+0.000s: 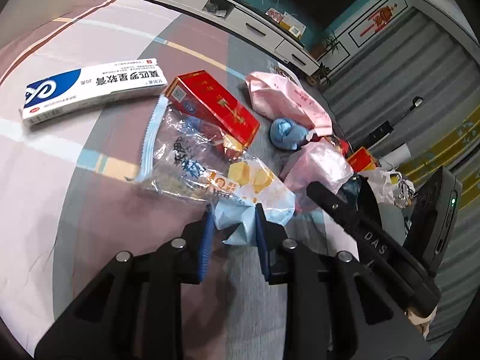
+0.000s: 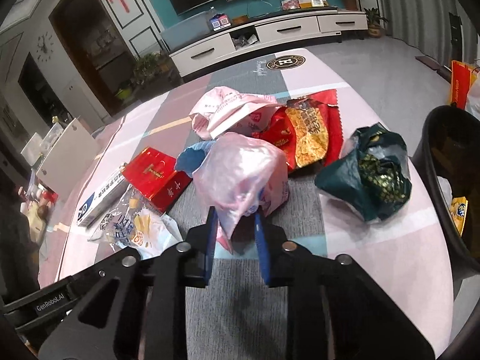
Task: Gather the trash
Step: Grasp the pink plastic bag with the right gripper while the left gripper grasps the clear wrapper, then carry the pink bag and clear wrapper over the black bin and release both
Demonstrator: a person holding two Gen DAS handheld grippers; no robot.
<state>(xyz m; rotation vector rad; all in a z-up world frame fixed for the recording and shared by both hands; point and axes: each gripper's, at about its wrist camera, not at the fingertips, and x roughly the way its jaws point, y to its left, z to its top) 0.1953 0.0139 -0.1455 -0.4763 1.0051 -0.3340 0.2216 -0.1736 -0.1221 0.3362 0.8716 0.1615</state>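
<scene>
Trash lies on a table with a pink and grey cloth (image 1: 45,180). My left gripper (image 1: 234,225) is shut on the light blue end of a clear snack wrapper (image 1: 192,162), also seen in the right wrist view (image 2: 141,228). My right gripper (image 2: 235,228) is shut on a pink plastic bag (image 2: 240,174), which shows in the left wrist view (image 1: 318,165) too. A red box (image 1: 213,105) (image 2: 156,174), a white medicine box (image 1: 90,90) (image 2: 102,198), a pink paper wrapper (image 2: 228,111), a red snack bag (image 2: 306,129) and a dark green bag (image 2: 369,177) lie around.
A black bin (image 2: 450,162) stands at the table's right edge with trash inside. A crumpled blue ball (image 1: 285,133) lies beside the pink wrapper. The right gripper's black body (image 1: 375,240) crosses the left wrist view. A TV cabinet (image 2: 270,36) stands beyond the table.
</scene>
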